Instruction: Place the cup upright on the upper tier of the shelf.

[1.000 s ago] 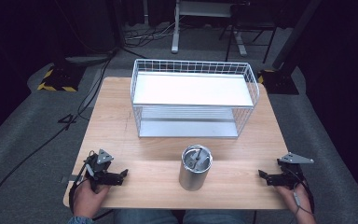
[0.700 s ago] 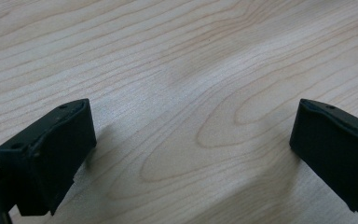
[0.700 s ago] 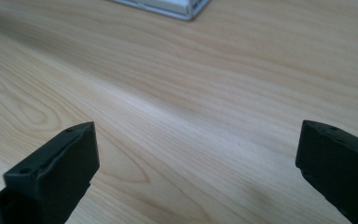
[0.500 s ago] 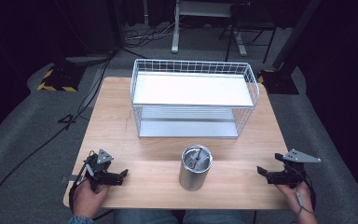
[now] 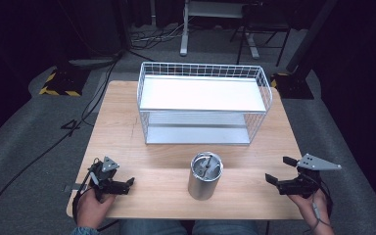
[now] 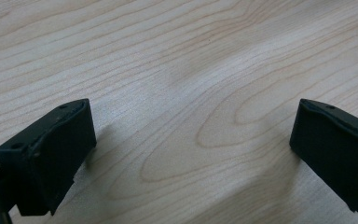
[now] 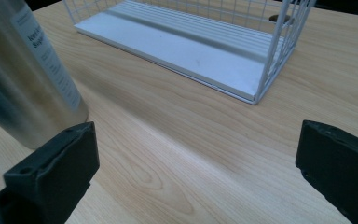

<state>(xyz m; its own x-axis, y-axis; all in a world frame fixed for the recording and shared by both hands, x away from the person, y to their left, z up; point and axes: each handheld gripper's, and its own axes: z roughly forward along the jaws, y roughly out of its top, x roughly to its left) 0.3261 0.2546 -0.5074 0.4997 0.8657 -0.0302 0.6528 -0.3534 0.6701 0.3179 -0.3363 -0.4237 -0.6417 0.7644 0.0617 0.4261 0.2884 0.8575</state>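
between both tools: steel canister (image 5: 205,175) | right tool (image 5: 282,172) open, near | left tool (image 5: 127,183) open

Bright overhead light falls on the counter (image 5: 127,122) while the surrounding floor stays dark. Soft shadows lie beneath the black jaws, which look blurred up close.

A steel canister (image 5: 205,176) with a white label stands upright near the table's (image 5: 127,122) front edge.
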